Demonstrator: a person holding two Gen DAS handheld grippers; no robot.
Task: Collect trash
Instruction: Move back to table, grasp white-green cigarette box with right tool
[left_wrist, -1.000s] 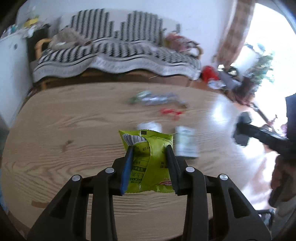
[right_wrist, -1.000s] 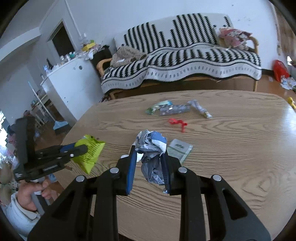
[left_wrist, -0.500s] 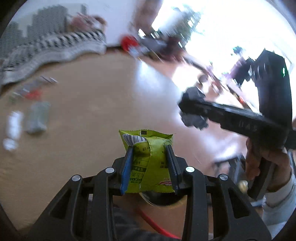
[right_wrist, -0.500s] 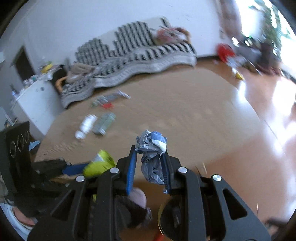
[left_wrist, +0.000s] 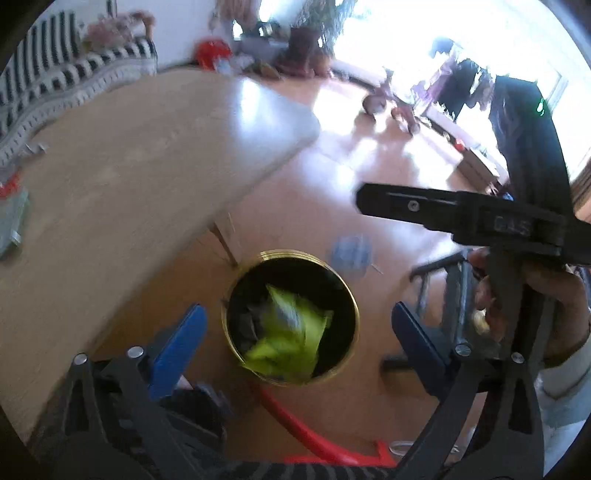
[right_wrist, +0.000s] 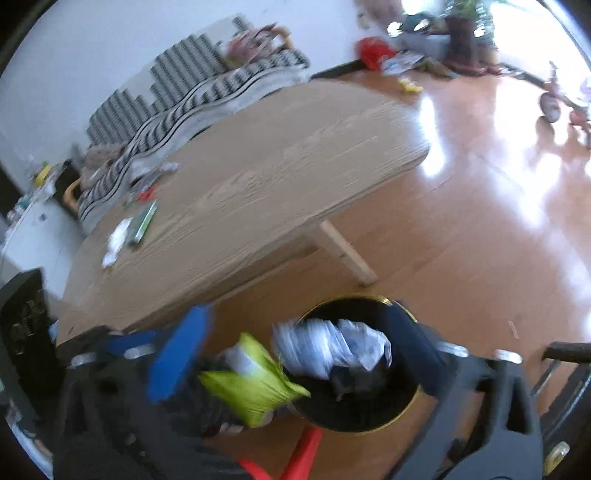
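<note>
left gripper (left_wrist: 295, 332): we spread jaws, just opened, green wrapper (left_wrist: 291, 343) dropping into bin (left_wrist: 236, 284)
right gripper (right_wrist: 295, 354): jaws just opened wide, crumpled paper (right_wrist: 332, 347) falls binward

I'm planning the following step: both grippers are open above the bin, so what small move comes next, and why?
Probably swing back to the table: both the left gripper and right gripper have just opened, the green packet falls toward the bin, and wrappers remain.

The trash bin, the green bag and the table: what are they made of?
The trash bin looks like metal: black inside with a shiny gold rim, though painted plastic is possible. The green bag seems to be thin plastic film, crinkled and glossy, like a snack packet. The table looks wooden, or wood-look laminate, with visible grain lines and a pale matte top.
</note>
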